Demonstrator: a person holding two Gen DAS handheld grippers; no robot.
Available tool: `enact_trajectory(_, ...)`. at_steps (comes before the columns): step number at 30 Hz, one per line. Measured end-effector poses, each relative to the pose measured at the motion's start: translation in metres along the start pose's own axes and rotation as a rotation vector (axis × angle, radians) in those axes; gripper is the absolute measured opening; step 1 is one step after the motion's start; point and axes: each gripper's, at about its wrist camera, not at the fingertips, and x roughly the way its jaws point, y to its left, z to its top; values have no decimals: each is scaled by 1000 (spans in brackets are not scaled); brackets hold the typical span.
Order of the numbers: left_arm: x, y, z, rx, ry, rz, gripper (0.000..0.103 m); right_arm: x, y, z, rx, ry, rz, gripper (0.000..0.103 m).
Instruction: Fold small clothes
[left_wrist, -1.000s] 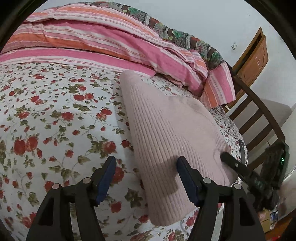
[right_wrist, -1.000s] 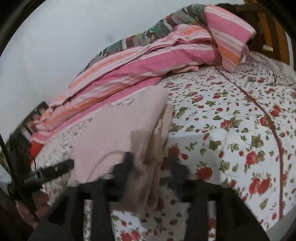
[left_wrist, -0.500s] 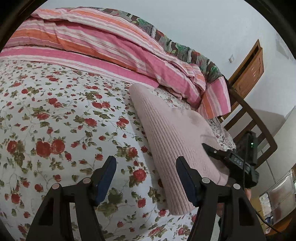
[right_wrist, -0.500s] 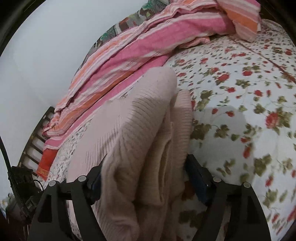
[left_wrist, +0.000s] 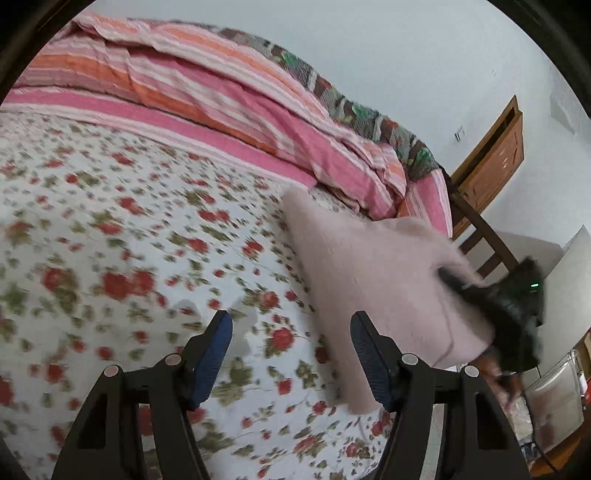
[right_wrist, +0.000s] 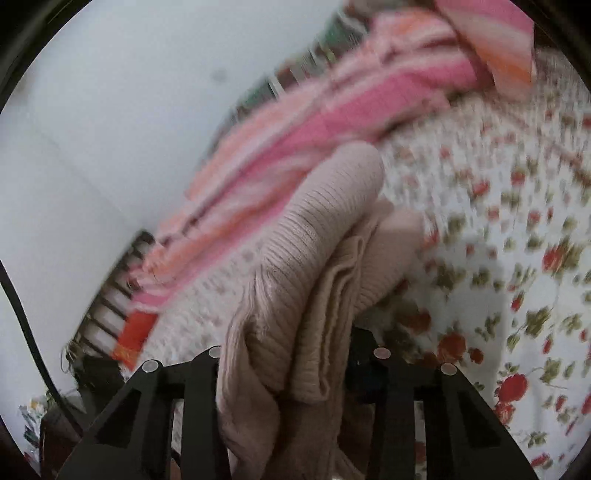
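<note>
A folded pale pink ribbed sweater (left_wrist: 369, 266) lies on the flowered bed sheet (left_wrist: 110, 240), its right end lifted. In the right wrist view the bunched folds of the sweater (right_wrist: 325, 229) fill the gap of my right gripper (right_wrist: 291, 343), whose jaws are closing on the fabric and hold it pinched; the pads are hidden by the cloth. My left gripper (left_wrist: 290, 321) stands open over the bare sheet, just left of the sweater's near edge, with nothing between its blue pads (left_wrist: 212, 354).
A pink and orange striped quilt (left_wrist: 221, 99) is heaped along the far side of the bed. A wooden bed frame (left_wrist: 480, 229) and a brown door (left_wrist: 491, 155) stand at the right. Clutter shows beyond the bed's right edge.
My left gripper slid left, off the sweater and onto the bare sheet. My right gripper opened around the sweater's bunched end, then squeezed it and raised it.
</note>
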Motion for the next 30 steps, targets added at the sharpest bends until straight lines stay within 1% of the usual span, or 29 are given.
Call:
enact_trajectory(3, -22, 10, 6, -19, -32, 5, 64, -29, 30, 15, -60, -98, -57, 34)
enact_trajectory(4, -26, 12, 7, -23, -40, 2, 64, -36, 38, 20, -81, -112, -88, 33)
enact_trajectory(6, -36, 18, 10, -31, -59, -3, 64, -42, 57, 29, -125, -138, -182, 32)
enact_trajectory(9, -46, 26, 12, -54, -79, -25, 64, -33, 76, 34, -194, -125, -286, 31)
enact_trajectory(12, -51, 33, 12, -61, -83, -35, 64, -22, 82, 38, -189, -102, -299, 31)
enact_trajectory(15, -51, 42, 13, -71, -75, -37, 63, -14, 100, 37, -218, -101, -313, 31)
enact_trajectory(20, -51, 54, 18, -101, -68, -46, 63, 8, 126, 43, -212, -89, -270, 30)
enact_trajectory(24, -51, 52, 26, -70, -67, -17, 63, 36, 141, 52, -154, -70, -177, 30)
enact_trajectory(26, -51, 52, 29, -60, -69, -6, 63, 50, 147, 56, -119, -72, -107, 30)
enact_trajectory(27, -50, 53, 30, -54, -69, 0, 63, 58, 147, 57, -93, -85, -51, 30)
enact_trajectory(29, -45, 53, 29, -44, -57, 16, 63, 69, 140, 55, -45, -101, 33, 30)
enact_trajectory(30, -42, 53, 28, -41, -49, 23, 63, 80, 127, 52, 6, -97, 63, 30)
